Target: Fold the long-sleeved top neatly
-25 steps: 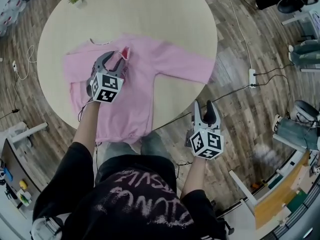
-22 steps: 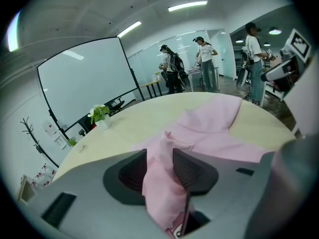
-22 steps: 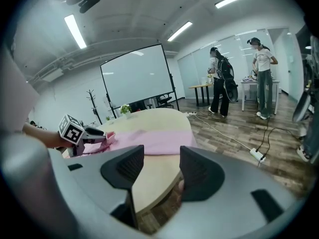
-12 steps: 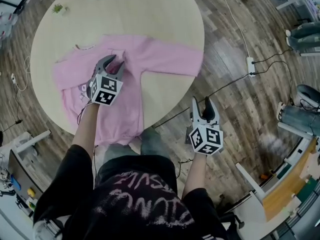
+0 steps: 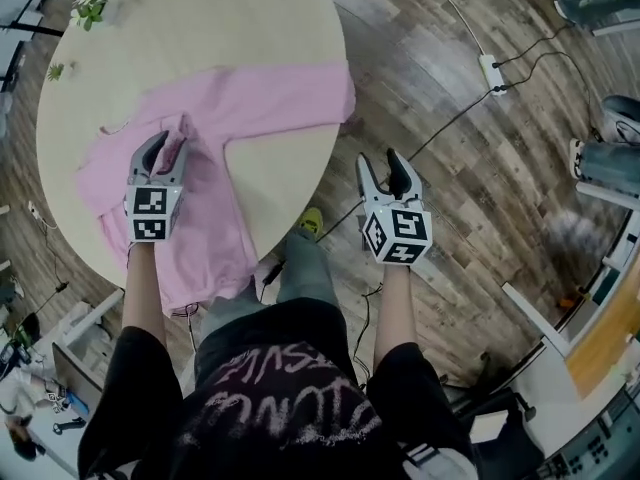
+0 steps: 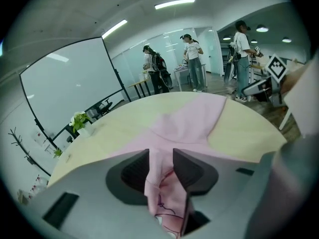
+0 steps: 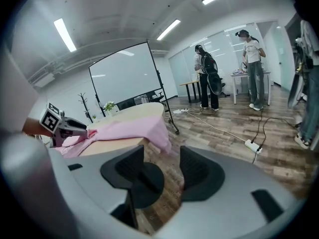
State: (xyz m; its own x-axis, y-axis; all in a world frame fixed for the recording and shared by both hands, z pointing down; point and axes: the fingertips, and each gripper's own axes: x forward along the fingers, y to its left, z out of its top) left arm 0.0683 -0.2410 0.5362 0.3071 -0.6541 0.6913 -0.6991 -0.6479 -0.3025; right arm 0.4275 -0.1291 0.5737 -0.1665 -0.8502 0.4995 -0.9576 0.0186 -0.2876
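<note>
Two grippers, one per hand, both arms stretched forward. Left gripper [image 5: 164,152] tilts down over the round table [image 5: 250,28], jaws clamped on a bunched-up fold of the pink long-sleeved top [image 5: 250,118]. The top lies spread on the table, with one sleeve [image 5: 335,93] drooping off the right edge. Right gripper [image 5: 383,171] is off beside the table over the wood floor [image 5: 480,188], jaws apart with nothing between them, well clear of the top.
</note>
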